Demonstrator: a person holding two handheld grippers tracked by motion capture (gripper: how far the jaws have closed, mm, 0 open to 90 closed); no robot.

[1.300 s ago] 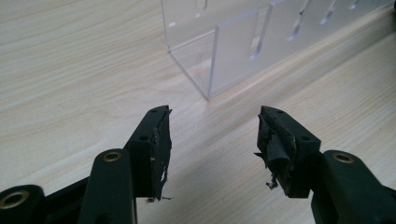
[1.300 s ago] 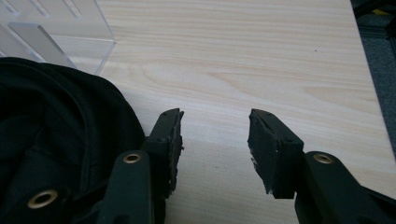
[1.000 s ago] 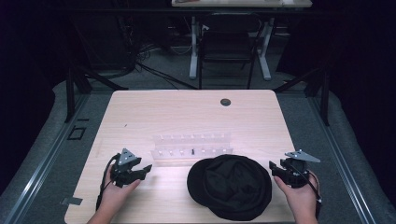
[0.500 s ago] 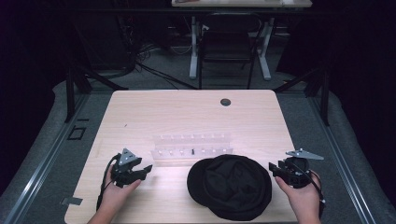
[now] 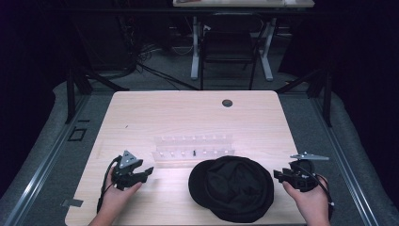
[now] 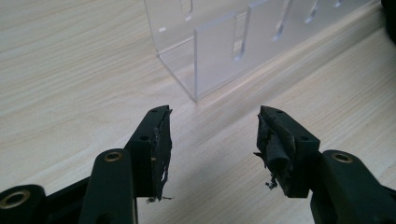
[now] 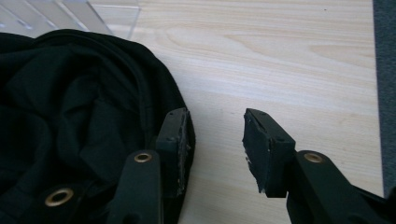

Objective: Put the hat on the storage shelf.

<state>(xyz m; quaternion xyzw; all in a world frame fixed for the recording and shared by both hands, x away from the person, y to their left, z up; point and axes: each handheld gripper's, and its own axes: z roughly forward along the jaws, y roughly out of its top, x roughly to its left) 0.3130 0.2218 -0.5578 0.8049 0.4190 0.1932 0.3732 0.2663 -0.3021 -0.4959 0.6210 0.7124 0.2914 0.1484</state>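
A black cloth hat [image 5: 231,188] lies crumpled at the table's front middle, also large at the left of the right gripper view [image 7: 70,121]. A clear acrylic rack [image 5: 193,150] with pegs sits behind it, its corner close ahead in the left gripper view [image 6: 219,51]. My left gripper [image 5: 149,170] rests at the front left, open with nothing between its pads, pointing at the rack's left end [image 6: 212,140]. My right gripper [image 5: 276,175] is open at the hat's right rim; its left jaw overlaps the hat's edge, bare wood between the jaws [image 7: 215,140].
The light wood table [image 5: 155,117] has a round cable hole [image 5: 227,102] near its back edge. A small dark piece [image 5: 194,152] sits inside the rack. A chair and desk legs stand on the grey floor beyond. The table's right edge [image 7: 373,70] runs near my right gripper.
Both hands have stayed almost in place; the right gripper has drifted slightly. The hat and rack have not moved.
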